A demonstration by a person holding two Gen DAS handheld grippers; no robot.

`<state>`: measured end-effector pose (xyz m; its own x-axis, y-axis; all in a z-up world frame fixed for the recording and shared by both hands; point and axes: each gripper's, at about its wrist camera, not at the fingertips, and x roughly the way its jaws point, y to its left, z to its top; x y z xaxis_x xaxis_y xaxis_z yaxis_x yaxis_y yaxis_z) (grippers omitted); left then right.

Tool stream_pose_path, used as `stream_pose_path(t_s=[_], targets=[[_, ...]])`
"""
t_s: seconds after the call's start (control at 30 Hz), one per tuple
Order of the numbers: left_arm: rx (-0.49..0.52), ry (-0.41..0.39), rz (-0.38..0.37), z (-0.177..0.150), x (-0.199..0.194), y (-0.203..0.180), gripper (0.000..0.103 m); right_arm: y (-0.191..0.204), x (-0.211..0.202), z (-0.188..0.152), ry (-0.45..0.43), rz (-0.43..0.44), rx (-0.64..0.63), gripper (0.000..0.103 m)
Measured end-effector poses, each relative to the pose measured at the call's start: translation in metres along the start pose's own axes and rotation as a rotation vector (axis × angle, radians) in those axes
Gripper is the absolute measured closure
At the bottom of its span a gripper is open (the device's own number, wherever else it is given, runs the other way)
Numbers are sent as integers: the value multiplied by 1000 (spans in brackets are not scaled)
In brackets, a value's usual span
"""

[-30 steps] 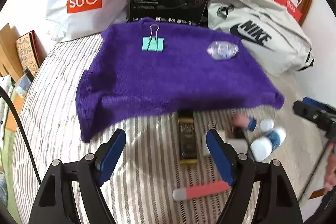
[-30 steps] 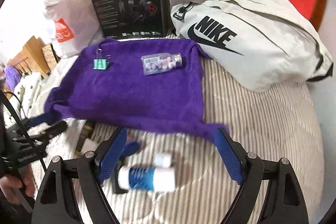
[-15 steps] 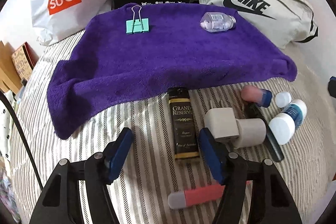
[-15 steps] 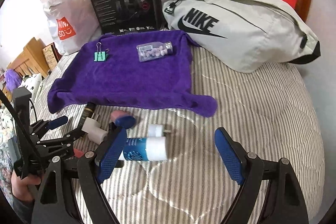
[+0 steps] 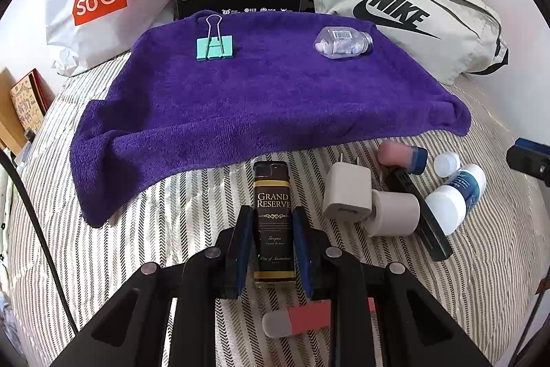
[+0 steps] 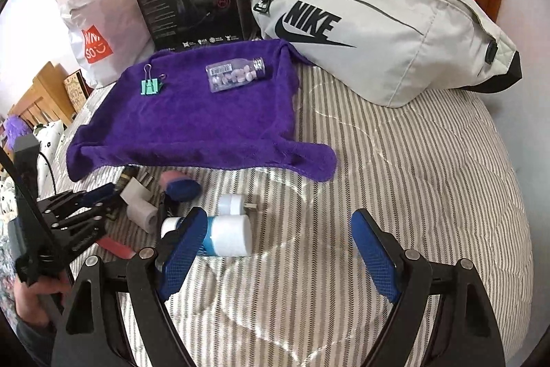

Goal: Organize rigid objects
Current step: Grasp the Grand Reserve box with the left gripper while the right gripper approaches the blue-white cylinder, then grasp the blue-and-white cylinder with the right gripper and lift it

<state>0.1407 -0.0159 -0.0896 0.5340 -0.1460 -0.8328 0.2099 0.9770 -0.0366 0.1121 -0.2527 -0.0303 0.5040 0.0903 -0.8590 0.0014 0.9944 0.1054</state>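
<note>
Left wrist view: gripper clamps the dark bottle

Left gripper (image 5: 274, 250) has just closed on the Grand Reserve bottle (image 5: 273, 212), lying on the striped bed (image 5: 154, 229) near the purple towel (image 5: 268, 92). Right gripper (image 6: 275, 250) stands spread, empty, beside the blue-and-white bottle (image 6: 227, 234).

The left claw (image 5: 274, 231) is pointing steeply downward, its two blue-padded fingers (image 5: 243, 243) having just been closing and now pressing on either side of a dark flat lighter (image 5: 274, 222) lying lengthwise between them. In the right wrist view this same claw is showing at the left edge, with a hand (image 6: 32, 298) gripping its handle low in the corner. The right claw (image 6: 275, 250) is also tilting steeply downward, its jaws standing wide apart with nothing pressed between the blue pads (image 6: 373, 255), hovering over the striped bed.
</note>
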Motion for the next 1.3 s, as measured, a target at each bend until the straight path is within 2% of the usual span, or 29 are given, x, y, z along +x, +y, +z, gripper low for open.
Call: stream_pose_path(t_s=[0.17, 0.27, 0.5, 0.7, 1.0, 1.3], targets=[[29, -10, 39, 2, 2, -8, 78, -9, 12, -7, 27, 29, 0, 18], [14, -22, 29, 1, 2, -5, 78, -5, 17, -11, 41, 47, -21, 18], [22, -25, 28, 1, 2, -6, 78, 31, 22, -20, 48, 108, -68, 18], [16, -29, 19, 1, 1, -6, 79, 52, 40, -23, 75, 70, -96, 17], [11, -33, 12, 1, 0, -3, 79, 57, 63, -21, 100, 13, -45, 17], [14, -41, 20, 1, -1, -5, 79, 64, 69, -9, 68, -7, -6, 17]])
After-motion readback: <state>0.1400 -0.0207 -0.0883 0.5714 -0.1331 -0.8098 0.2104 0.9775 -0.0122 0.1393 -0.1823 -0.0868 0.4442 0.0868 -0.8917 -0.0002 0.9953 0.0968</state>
